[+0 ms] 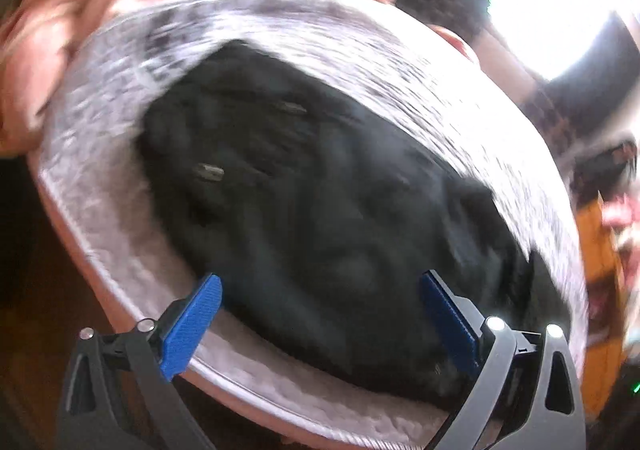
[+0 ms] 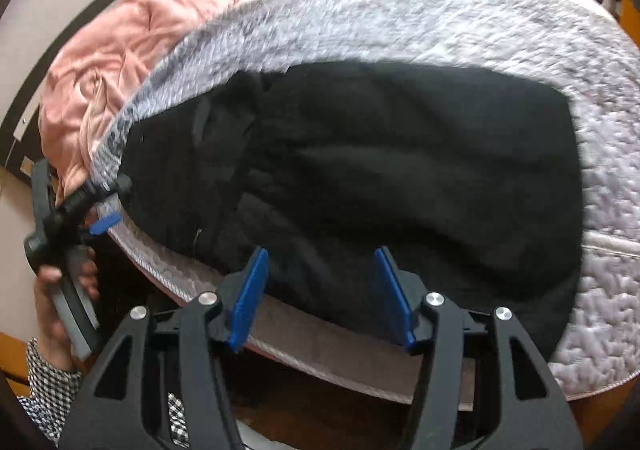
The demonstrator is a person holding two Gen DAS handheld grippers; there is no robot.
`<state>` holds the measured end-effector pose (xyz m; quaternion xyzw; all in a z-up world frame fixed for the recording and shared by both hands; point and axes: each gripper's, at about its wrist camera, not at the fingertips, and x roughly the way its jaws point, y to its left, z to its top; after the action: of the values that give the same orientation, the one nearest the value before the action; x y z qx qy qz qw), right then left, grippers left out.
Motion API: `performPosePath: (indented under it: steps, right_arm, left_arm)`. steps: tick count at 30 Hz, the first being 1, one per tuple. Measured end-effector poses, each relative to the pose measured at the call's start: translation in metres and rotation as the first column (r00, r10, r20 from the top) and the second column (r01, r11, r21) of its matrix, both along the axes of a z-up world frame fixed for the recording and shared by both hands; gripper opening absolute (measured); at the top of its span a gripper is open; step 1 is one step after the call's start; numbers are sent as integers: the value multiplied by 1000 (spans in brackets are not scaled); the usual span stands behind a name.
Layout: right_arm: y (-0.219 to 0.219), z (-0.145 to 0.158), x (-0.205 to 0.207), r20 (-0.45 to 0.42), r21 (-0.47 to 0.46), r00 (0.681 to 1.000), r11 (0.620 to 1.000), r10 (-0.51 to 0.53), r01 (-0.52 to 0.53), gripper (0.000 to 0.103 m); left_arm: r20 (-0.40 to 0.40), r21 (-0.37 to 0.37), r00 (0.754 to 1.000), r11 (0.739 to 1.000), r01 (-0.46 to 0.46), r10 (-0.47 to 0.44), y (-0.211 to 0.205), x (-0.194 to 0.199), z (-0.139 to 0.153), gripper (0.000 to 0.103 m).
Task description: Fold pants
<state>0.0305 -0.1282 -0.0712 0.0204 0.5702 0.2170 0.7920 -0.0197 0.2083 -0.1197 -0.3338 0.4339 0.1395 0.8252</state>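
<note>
Now both grippers spread, holding nothing. Right gripper [image 2: 322, 298] hangs over near edge of black pants [image 2: 360, 170]; left gripper [image 1: 320, 314] too. Pants lumpy on grey blanket [image 2: 400, 18]. Bad pinch could grab blanket too, making crooked fold.

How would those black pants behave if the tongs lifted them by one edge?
The black pants would probably droop and unfold, since they lie in soft wrinkles. They likely won't slide easily, as the grey quilted cover beneath looks textured. They seem light.
</note>
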Motion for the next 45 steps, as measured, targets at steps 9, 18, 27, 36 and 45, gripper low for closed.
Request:
performPosePath:
  steps: [9, 18, 27, 36, 45]
  right_arm:
    - [-4, -19, 7, -42, -39, 999, 999, -22, 21, 54]
    - [-7, -24, 6, -46, -74, 999, 997, -19, 15, 54]
    - [-4, -29, 8, -51, -87, 998, 996, -22, 17, 54]
    - [0, -32, 8, -50, -94, 999, 996, -14, 9, 59]
    - [1, -33, 7, -47, -90, 999, 996, -2, -3, 60]
  left_arm:
    - [55, -379, 970, 904, -198, 235, 125, -16, -54, 99]
    - [123, -600, 953, 786, -151, 277, 144, -14, -88, 93]
    - [127, -601, 945, 781, -169, 302, 153, -28, -95, 87]
    - [218, -663, 923, 742, -97, 316, 146, 3, -92, 88]
    - [119, -572, 956, 806, -155, 269, 136, 24, -91, 44]
